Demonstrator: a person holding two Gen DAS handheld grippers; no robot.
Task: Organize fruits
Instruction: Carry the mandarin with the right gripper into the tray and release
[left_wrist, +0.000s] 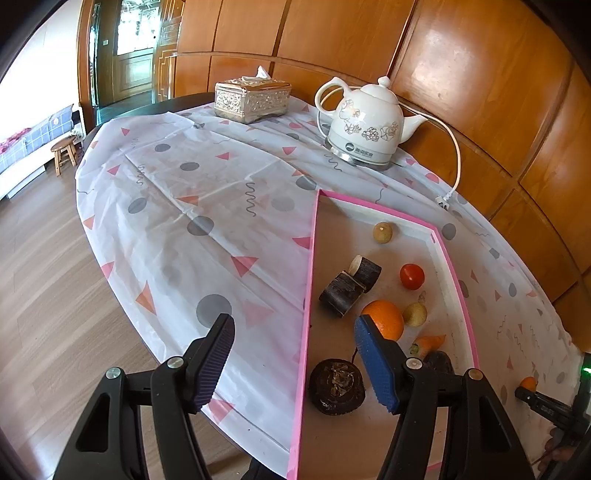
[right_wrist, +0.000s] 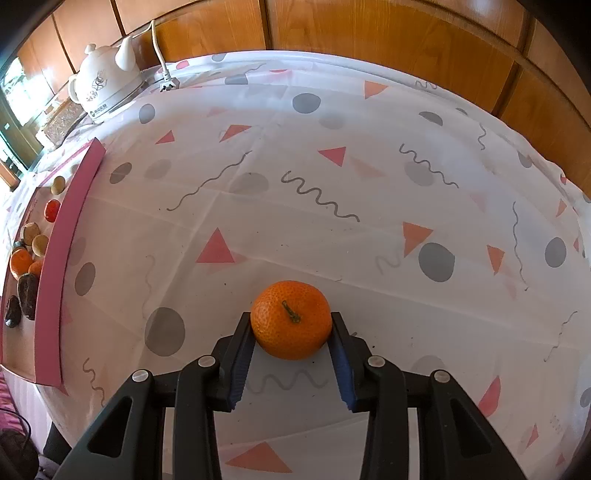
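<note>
My right gripper (right_wrist: 291, 321) is shut on a tangerine (right_wrist: 291, 319), both pads against its sides, just above the patterned tablecloth. It also shows far right in the left wrist view, where the tangerine (left_wrist: 528, 384) sits at the right gripper's tip. My left gripper (left_wrist: 295, 334) is open and empty above the near left rim of the pink-edged tray (left_wrist: 308, 295). In the tray lie an orange (left_wrist: 384, 317), a red tomato (left_wrist: 412, 276), two pale round fruits (left_wrist: 382, 232), a carrot piece (left_wrist: 428, 343), dark log pieces (left_wrist: 347, 282) and a dark round fruit (left_wrist: 337, 386).
A white kettle (left_wrist: 365, 122) with cord and plug stands at the table's back. A patterned tissue box (left_wrist: 253, 99) is behind it to the left. The tray (right_wrist: 62, 258) lies left of the right gripper. Wood panelling runs behind the table; the floor drops off to the left.
</note>
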